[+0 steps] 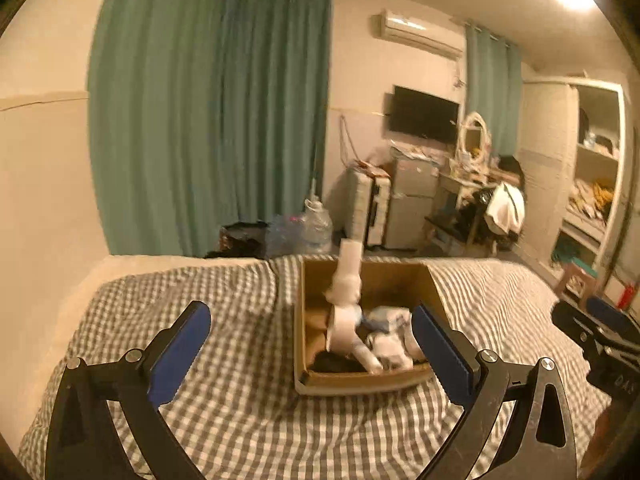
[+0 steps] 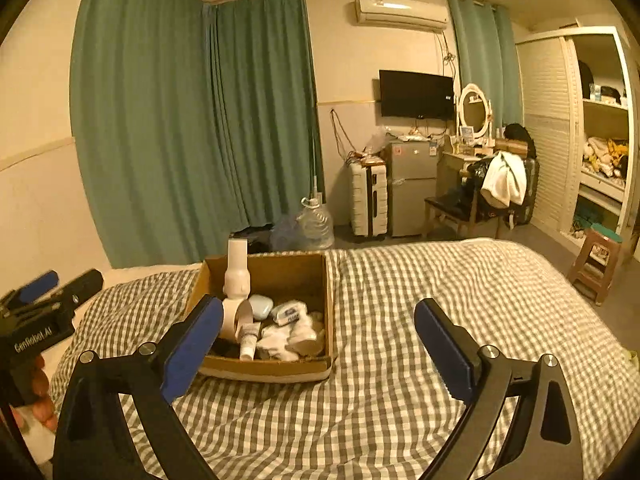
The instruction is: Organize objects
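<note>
The left gripper (image 1: pixel 310 346) is spread wide with nothing between its blue pads (image 1: pixel 180 356); it hangs low over the checked bedspread (image 1: pixel 240 420), aimed at the box (image 1: pixel 360 384) just ahead. In the left wrist view the box sits between the fingertips and slightly right of centre, a little beyond them, not touched

The box lies on the bed's left half, open-topped, and looks fairly full: a tall white bottle (image 2: pixel 237 276) stands upright at its left side, with a pale blue case (image 2: pixel 260 306), a small tube (image 2: pixel 248 344), a white packet (image 2: pixel 289 313) and crumpled white cloth (image 2: pixel 288 338) heaped beside it. Something dark lies at the near left corner; what it is cannot be told

No loose items show on the bedspread in either view, so the gathering seems mostly done; what may remain is tidying inside the box or moving it

The right gripper (image 2: pixel 318 340) is also wide open and empty. From the right wrist view the box is left of its centre line, its left pad (image 2: pixel 192 352) overlapping the box's near left corner in the picture; whether they touch cannot be told
</note>
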A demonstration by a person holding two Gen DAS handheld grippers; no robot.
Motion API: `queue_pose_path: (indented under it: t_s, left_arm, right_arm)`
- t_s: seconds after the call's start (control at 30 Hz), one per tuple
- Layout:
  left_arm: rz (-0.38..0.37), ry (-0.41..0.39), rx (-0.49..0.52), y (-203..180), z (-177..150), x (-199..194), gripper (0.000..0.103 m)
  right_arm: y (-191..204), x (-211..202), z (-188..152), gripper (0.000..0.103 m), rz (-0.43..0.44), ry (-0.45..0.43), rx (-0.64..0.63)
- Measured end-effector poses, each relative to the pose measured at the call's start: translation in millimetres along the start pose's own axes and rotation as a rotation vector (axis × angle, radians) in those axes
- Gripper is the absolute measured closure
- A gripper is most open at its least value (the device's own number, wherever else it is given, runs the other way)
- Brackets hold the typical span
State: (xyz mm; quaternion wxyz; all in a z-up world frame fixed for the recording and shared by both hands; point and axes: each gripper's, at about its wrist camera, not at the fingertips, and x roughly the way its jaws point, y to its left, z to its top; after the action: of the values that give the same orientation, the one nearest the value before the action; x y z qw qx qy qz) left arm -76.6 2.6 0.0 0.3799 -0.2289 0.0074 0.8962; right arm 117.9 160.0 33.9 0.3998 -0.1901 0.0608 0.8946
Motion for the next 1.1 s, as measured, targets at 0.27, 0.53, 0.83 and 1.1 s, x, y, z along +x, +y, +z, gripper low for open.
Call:
queue_pose_path:
  t_s: [0.27, 0.53, 0.83, 1.1]
  left_arm:
    - [0.054, -0.053, 0.073, -12, -43, 7, 0.000]
    - [0.084, -0.010, 0.101, -9, -66, 22, 0.000]
    - [0.081, 0.002, 0.110, -7, -68, 26, 0.000]
    - [0.086, 0.018, 0.127, -10, -73, 29, 0.000]
  right_arm:
    - [-2, 31, -36, 0.006, -0.037, 0.011, -0.032]
    - [-5, 42, -56, 0.006, -0.045, 0.013, -0.050]
    - [0, 44, -64, 0.006, -0.055, 0.011, -0.066]
    - [3, 42, -64, 0.006, -0.055, 0.013, -0.075]
